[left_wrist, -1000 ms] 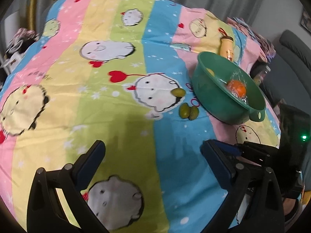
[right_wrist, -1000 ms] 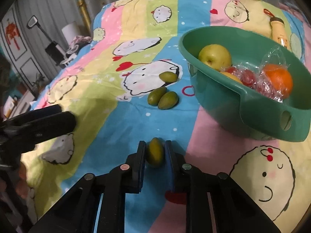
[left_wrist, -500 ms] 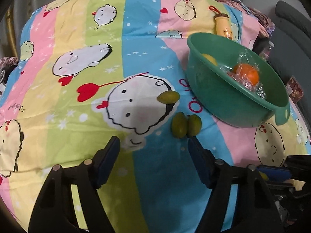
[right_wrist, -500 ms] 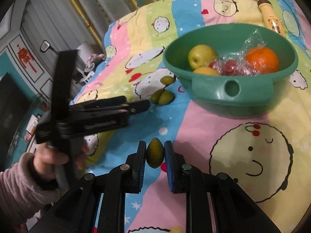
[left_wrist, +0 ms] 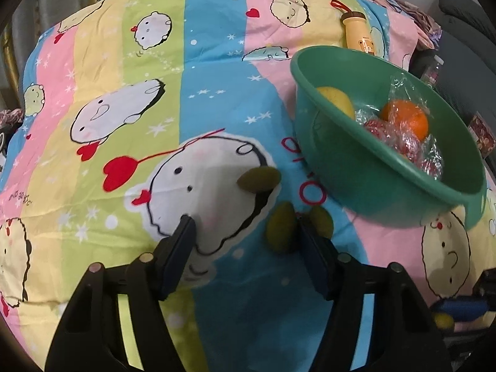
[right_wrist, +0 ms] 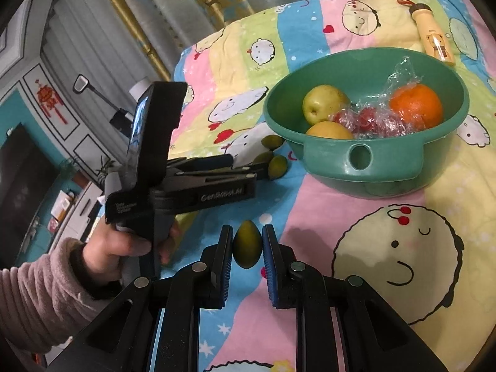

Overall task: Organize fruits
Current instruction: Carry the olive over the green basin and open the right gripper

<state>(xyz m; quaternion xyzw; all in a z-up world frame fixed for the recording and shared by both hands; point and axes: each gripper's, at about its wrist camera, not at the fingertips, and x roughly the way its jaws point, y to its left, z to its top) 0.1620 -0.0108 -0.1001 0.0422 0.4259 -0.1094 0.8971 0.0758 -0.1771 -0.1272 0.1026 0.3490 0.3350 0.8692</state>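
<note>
Right gripper (right_wrist: 247,248) pinching a green fruit (right_wrist: 247,248), clear of the bedsheet (right_wrist: 341,210).
Left gripper (left_wrist: 245,235) spread wide around a second fruit (left_wrist: 280,231) on the sheet, just beside the green bowl (left_wrist: 365,167).

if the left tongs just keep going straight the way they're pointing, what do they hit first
Most likely the nearest green fruit, lying on the bedsheet just inside the right finger of the open left tongs. Depth is hard to judge, so they may touch the sheet first.

surface: bed (left_wrist: 217,71), striped cartoon sheet | on it: green basin (left_wrist: 365,179) | three green fruits (left_wrist: 259,179) beside basin | yellow bottle (left_wrist: 361,32) beyond
</note>
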